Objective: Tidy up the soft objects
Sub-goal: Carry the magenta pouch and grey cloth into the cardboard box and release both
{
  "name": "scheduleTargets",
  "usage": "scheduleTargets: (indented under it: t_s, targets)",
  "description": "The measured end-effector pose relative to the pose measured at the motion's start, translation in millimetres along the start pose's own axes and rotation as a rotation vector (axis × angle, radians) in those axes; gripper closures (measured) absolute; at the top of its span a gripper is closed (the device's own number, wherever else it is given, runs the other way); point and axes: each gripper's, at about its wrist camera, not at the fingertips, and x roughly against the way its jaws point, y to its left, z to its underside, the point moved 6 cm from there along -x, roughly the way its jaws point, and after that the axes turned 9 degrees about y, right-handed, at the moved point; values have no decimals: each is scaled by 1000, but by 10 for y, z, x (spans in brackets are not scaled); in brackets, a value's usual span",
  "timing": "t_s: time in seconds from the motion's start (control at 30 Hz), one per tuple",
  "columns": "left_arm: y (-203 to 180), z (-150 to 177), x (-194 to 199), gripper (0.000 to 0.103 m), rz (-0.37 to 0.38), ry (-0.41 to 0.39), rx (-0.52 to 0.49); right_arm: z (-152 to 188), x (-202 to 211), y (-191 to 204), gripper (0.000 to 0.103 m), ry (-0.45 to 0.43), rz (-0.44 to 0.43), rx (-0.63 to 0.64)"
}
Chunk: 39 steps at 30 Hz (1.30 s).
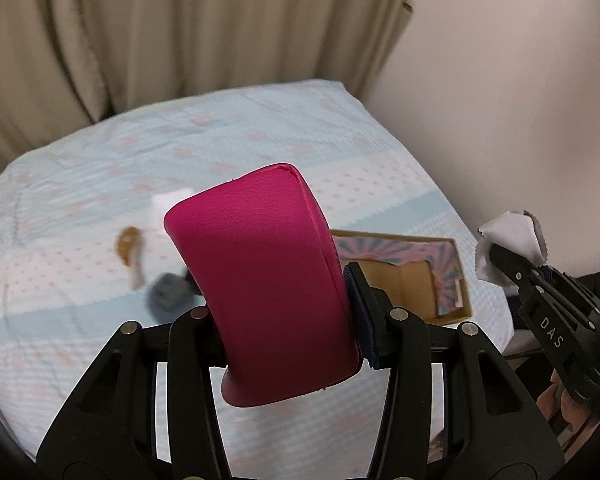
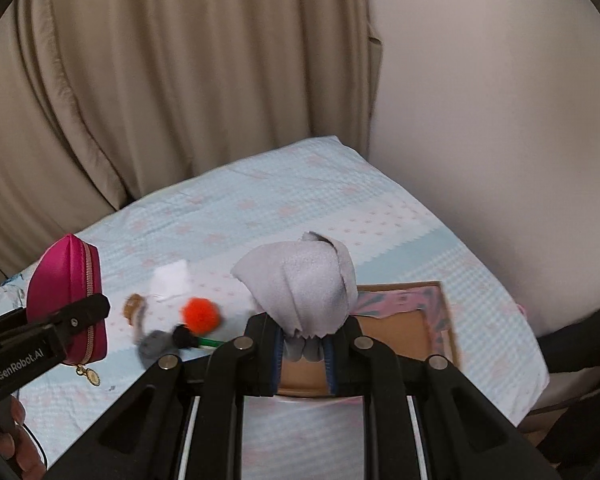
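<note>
While both tools hang above the bed (image 1: 260,128), each carries one item. Left tool (image 1: 278,300): jaws part-spread, pinching a magenta zip pouch (image 1: 260,292) across its sides; pouch stands roughly upright, tilted a bit, lifted clear of the bedsheet. From the right wrist view the same pouch (image 2: 62,300) shows its zipper edge w/ a small gold charm hanging off the bottom. Person's fingers just visible at the frame edge under that tool.

Right tool (image 2: 303,350): jaws pressed together, gripping a grey cleaning cloth (image 2: 300,288) by its bunched lower end; rest of cloth puffs up above the fingers. Cloth is off the bed too, w/ the cardboard box (image 2: 404,328) right behind it in view.

Landmark = the box, shallow, open-topped, pink/blue patterned liner or paper inside; sits near the bed's right edge. Left of the box on the sheet, loose items in a cluster: orange pompom (image 2: 200,312), grey fuzzy ball (image 2: 154,344), black pompom on a green stick (image 2: 188,338), a brown-and-white item (image 2: 134,308) (blurred, can't ID), and a white paper or cloth piece (image 2: 170,280) beyond them. Beige curtain (image 2: 160,80) behind the bed, plain wall to the box's right.
</note>
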Motion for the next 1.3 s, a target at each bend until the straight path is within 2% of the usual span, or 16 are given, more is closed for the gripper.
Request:
scheduleTargets:
  t_s: [0.23, 0.4, 0.57, 0.8, 0.93, 1.07, 1.13, 1.17, 1.2, 1.23, 1.27, 1.3]
  targets:
    - [-862, 53, -799, 61, -7, 127, -10, -20, -405, -803, 88, 122, -22, 21]
    - [-1166, 67, -1360, 61, -39, 222, -32, 0, -909, -1131, 88, 245, -60, 41]
    - [-1270, 87, -1874, 61, -84, 320, -78, 64, -1453, -1371, 88, 372, -106, 25]
    - [-1274, 140, -2506, 61, -109, 440, -122, 188, -2209, -1449, 88, 543, -140, 14]
    - [-1259, 178, -2793, 61, -116, 486, -163, 270, -2515, -1439, 88, 602, -153, 11]
    - [-1203, 225, -2922, 61, -120, 524, -164, 321, -2663, -1409, 88, 625, -181, -7]
    - [-1190, 229, -2928, 57, -141, 533, -177, 316, -2689, -1396, 88, 628, -193, -14]
    - [-1193, 225, -2918, 48, -146, 531, -188, 311, -2700, -1389, 88, 628, -202, -24]
    - [-1205, 215, -2884, 23, -151, 520, -209, 303, -2711, -1385, 87, 632, -211, -35]
    - [-1208, 202, -2856, 8, -165, 506, -222, 299, -2727, -1381, 75, 643, -222, -52]
    - [-1200, 185, -2819, 0, -184, 489, -237, 295, -2747, -1373, 39, 653, -226, -64]
    - [-1184, 174, -2794, 0, -199, 477, -249, 289, -2752, -1363, 23, 659, -231, -75]
